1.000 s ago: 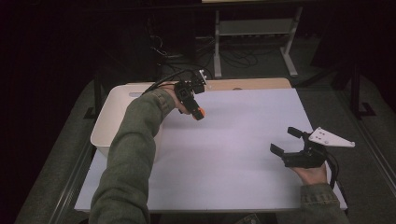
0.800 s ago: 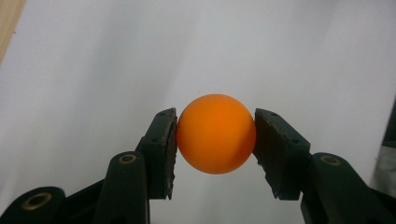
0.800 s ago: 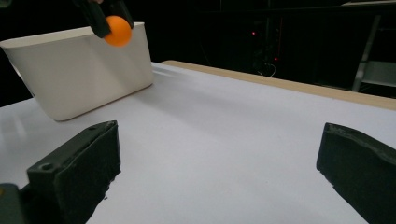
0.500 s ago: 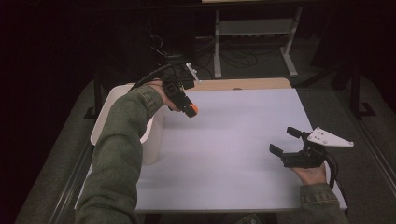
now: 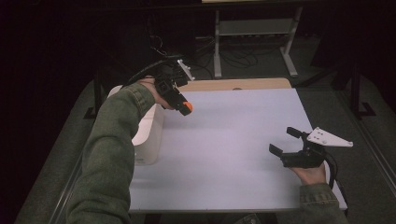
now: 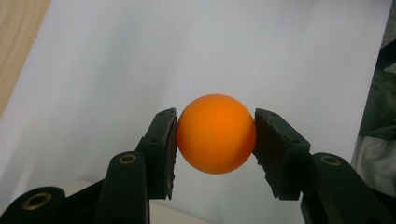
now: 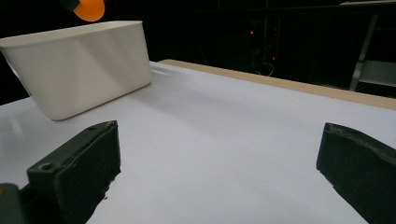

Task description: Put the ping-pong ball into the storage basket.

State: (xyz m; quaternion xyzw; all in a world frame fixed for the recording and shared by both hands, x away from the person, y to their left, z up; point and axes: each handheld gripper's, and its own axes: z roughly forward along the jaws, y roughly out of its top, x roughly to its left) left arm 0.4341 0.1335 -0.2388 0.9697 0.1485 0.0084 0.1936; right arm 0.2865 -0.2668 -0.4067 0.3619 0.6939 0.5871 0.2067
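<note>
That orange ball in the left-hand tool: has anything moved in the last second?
The left gripper, jaws shut on the orange ball, has carried it up and toward the far left of the table, closer to the white bin. The grip has not changed. The right gripper stayed put near the table's right edge, jaws open and empty. The bin did not move.

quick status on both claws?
Left claw: closed on the orange ball, above the table.
Right claw: open, holding nothing.
</note>
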